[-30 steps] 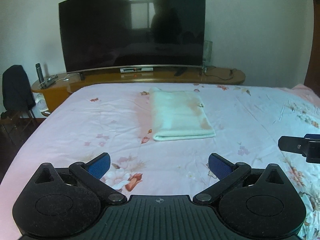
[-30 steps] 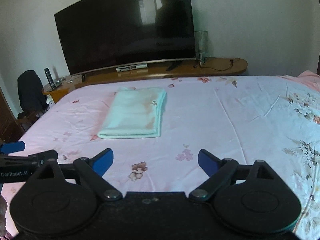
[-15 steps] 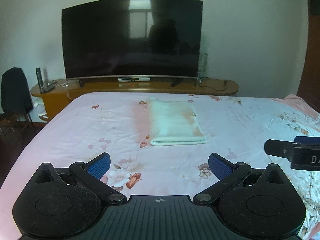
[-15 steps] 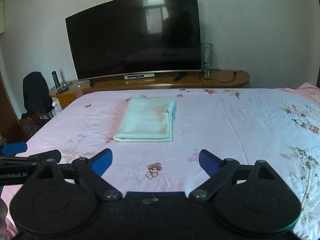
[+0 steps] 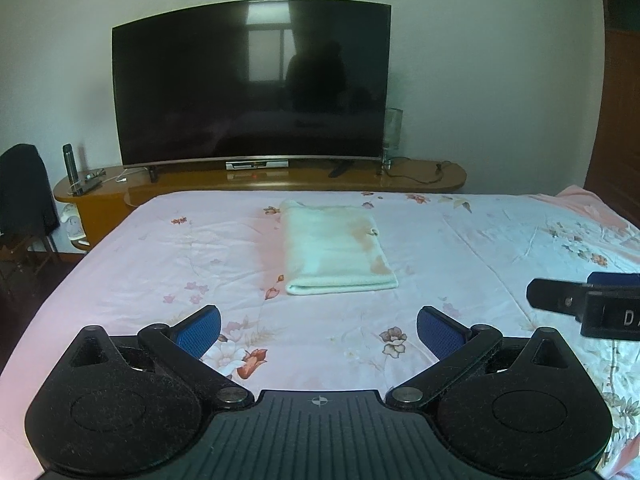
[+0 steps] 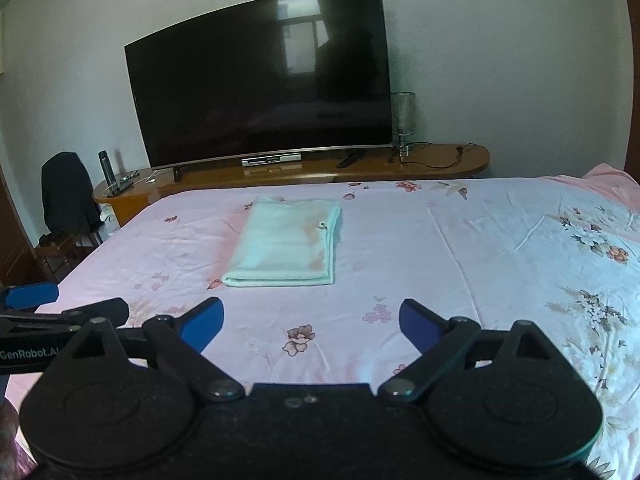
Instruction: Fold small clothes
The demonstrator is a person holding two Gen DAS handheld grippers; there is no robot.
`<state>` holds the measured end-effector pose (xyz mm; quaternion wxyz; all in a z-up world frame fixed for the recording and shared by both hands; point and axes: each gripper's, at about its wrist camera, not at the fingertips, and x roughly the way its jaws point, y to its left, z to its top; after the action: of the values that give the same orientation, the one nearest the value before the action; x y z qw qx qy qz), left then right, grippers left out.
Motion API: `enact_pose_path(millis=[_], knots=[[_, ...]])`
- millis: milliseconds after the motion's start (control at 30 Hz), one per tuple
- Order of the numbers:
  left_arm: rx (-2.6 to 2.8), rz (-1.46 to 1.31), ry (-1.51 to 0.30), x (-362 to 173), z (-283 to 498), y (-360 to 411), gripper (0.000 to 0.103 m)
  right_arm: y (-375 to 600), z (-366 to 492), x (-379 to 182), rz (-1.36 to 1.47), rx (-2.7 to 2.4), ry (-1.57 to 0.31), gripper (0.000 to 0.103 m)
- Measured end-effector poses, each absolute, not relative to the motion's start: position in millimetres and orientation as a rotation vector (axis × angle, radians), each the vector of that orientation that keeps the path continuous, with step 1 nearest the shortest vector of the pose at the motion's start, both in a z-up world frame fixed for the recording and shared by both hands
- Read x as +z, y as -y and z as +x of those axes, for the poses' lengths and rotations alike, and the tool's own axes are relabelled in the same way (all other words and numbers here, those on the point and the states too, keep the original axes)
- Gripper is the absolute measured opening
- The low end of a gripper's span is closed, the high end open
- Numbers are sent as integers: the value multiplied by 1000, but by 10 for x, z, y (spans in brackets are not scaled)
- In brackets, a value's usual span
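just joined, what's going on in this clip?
A person holds two grippers over a bed. The left gripper and right gripper are both open and empty. The cloth lies folded flat on the bed ahead of them, in front of the TV, touched by neither.

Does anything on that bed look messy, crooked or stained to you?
Mostly tidy: the folded pale cloth lies flat on the bedsheet. It does show faint orange-brown patches along its right side, which may be stains or print.

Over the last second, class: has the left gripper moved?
Yes. The left gripper drew back from the folded towel, which looks smaller against the bedsheet.
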<state>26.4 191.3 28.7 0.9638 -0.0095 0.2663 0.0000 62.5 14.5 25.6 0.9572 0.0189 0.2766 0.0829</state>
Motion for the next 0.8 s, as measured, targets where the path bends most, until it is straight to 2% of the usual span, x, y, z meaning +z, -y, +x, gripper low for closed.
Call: enact_pose_path(millis=[800], knots=[[8, -14, -525, 337, 251, -1880, 103, -146, 592, 303, 45, 178, -544, 96]])
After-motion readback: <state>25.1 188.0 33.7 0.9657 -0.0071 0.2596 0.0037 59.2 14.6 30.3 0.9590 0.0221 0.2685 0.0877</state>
